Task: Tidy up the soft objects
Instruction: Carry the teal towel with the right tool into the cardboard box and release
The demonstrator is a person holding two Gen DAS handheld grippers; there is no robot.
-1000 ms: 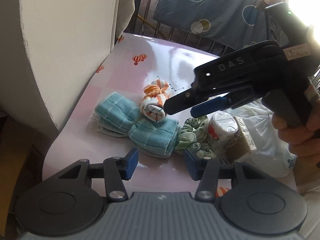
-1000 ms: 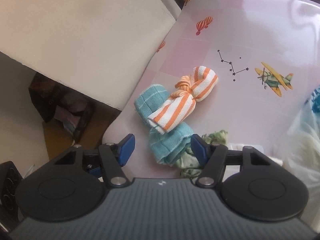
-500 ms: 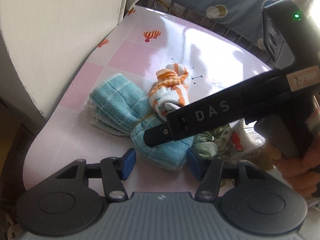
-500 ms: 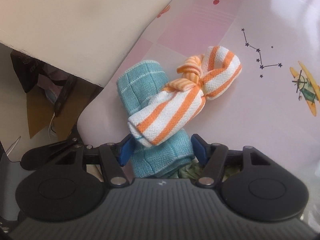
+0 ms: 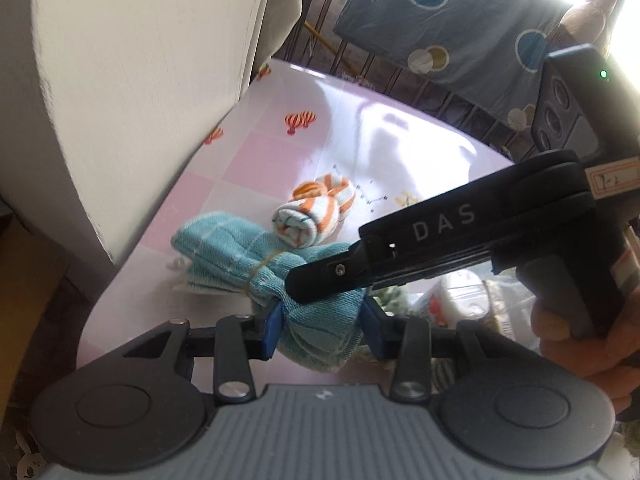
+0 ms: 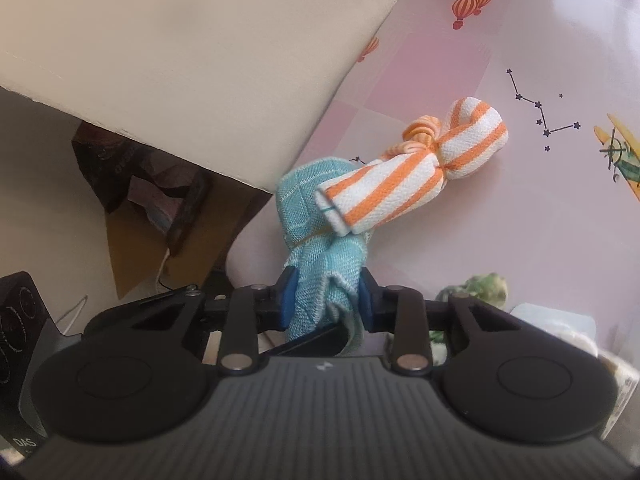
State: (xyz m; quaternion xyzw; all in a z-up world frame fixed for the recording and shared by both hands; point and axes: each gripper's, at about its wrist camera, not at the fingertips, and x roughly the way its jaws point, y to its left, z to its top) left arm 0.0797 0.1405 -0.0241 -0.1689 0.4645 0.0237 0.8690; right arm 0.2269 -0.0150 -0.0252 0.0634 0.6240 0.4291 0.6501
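Note:
A teal cloth bundle (image 5: 240,256) tied in the middle with a rubber band lies on the pink table (image 5: 256,168). My left gripper (image 5: 320,326) is shut on its near end. My right gripper (image 6: 326,300) is shut on the same end from the other side; in the left wrist view the right gripper (image 5: 320,280) crosses over the cloth. An orange-striped rolled cloth (image 5: 316,214) rests on the table against the teal bundle, and in the right wrist view this striped cloth (image 6: 416,176) lies across the teal bundle (image 6: 304,196).
A white wall panel (image 5: 140,92) stands along the table's left edge. A green patterned cloth (image 6: 480,286), a wipes pack (image 5: 452,306) and a plastic bag lie to the right. The table's left edge drops to a cardboard box (image 6: 136,248) on the floor.
Both grippers have moved in and closed on the near end of the teal bundle. The bundle's near end has lifted and bunched between the pads.

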